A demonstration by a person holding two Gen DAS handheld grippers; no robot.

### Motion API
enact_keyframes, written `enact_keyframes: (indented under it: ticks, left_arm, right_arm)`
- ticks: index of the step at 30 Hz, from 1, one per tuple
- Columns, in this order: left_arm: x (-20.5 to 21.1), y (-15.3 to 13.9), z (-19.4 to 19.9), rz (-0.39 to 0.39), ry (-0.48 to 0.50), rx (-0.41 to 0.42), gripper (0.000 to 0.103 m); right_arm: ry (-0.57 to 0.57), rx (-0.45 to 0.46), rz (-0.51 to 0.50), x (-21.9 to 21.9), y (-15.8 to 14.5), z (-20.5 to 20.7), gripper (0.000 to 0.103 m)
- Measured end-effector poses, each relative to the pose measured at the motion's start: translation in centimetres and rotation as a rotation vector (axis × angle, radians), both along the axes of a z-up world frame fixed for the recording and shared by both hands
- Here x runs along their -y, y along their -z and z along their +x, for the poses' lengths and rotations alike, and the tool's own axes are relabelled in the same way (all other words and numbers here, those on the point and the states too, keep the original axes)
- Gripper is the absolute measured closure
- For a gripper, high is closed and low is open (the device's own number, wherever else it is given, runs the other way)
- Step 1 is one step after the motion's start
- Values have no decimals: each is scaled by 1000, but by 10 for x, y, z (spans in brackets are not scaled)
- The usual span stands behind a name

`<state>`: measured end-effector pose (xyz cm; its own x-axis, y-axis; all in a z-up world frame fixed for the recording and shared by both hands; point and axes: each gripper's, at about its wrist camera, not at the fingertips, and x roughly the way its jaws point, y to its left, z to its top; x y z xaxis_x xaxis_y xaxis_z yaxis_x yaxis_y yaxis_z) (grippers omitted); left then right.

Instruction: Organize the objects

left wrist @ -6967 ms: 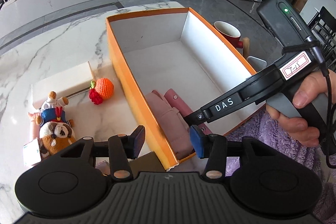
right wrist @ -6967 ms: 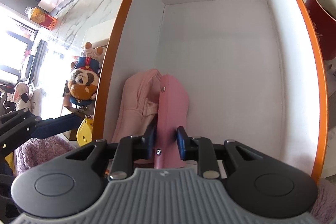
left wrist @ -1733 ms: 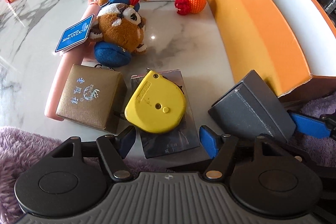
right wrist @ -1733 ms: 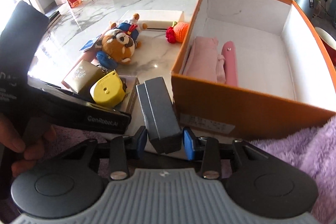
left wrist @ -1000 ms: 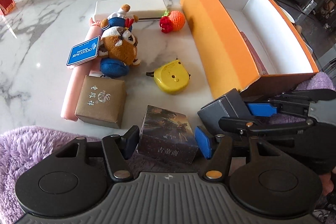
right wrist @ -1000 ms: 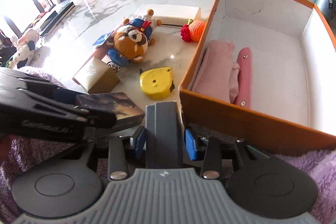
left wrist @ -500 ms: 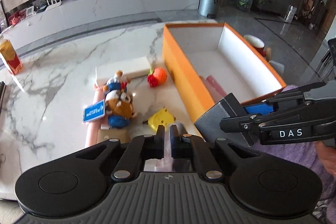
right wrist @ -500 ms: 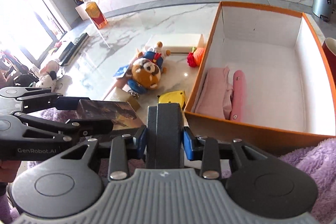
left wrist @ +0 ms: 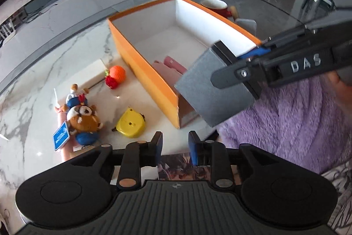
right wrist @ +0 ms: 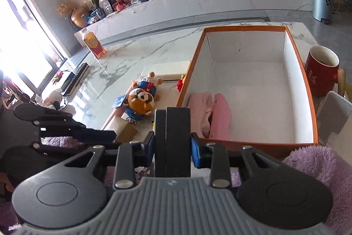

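A grey box point(right wrist: 172, 138) sits clamped between the blue fingertips of the right gripper point(right wrist: 172, 148), held upright and off the marble table point(left wrist: 44, 54), at the near end of the orange box point(right wrist: 299, 72). From the left wrist camera the same grey box point(left wrist: 211, 89) hangs in the air over the near corner of the orange box point(left wrist: 140, 63), pinched from above by the black right tool. Inside the orange box, against its near wall, lie a folded pink cloth point(right wrist: 201, 111) and a pink case point(right wrist: 221, 116), just beyond the gripped grey box. The left gripper point(left wrist: 175, 149) stands with its jaws apart and nothing between its fingers; directly beneath it, by the table's near edge, the printed top of a dark picture box point(left wrist: 176, 166) shows, partly hidden by the tool. On the table left of the orange box are a yellow tape measure point(left wrist: 131, 123), a plush bear point(left wrist: 82, 118) with a blue tag point(left wrist: 61, 136), a small doll in blue point(left wrist: 74, 96), an orange knitted fruit point(left wrist: 116, 75) and a flat white box point(right wrist: 167, 73). A gold box point(right wrist: 123, 129) lies near the table's near edge. A red mug point(right wrist: 322, 71) stands on the far side of the orange box, by the table's right edge. The holder's sleeve is purple fleece point(left wrist: 286, 120).
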<state>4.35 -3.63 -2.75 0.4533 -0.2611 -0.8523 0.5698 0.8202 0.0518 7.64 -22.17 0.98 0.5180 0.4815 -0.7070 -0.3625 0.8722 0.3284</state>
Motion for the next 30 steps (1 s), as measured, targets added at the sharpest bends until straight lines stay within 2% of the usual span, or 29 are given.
enact_keyframes:
  ticks: [5,10,14,16,20,23,25,28,30]
  left_arm:
    - [13,29,-16,110,153,-8,51]
    - [29,58,-37,290,419,37,38]
    - [40,85,-50,471,584,99,37]
    - [44,97,-55,531,646,126,35]
    - [49,116,-64,613,743,196,29]
    - [50,120,-65,630,784,209,24]
    - [49,120,-65,637,812,194,25]
    - [49,120,-69,663,893,158,33]
    - [50,122,-70,682,948,153,33]
  right_arm:
    - [-16,-23,-15,3,8,-12,68]
    - [-24,-79,-18,2,27,-18,68]
    - [3,-104,-54,2,38,-23,68]
    - [17,-124,-62,4,45,-23,68]
    - [40,-170,-68,9,56,-19,68]
    - [47,-186,-56,10,60,-16,68]
    - [45,-190,-56,9,61,-13,68]
    - [45,-201,-54,8,64,-10,68]
    - [41,-206,-54,7,66,-8,68]
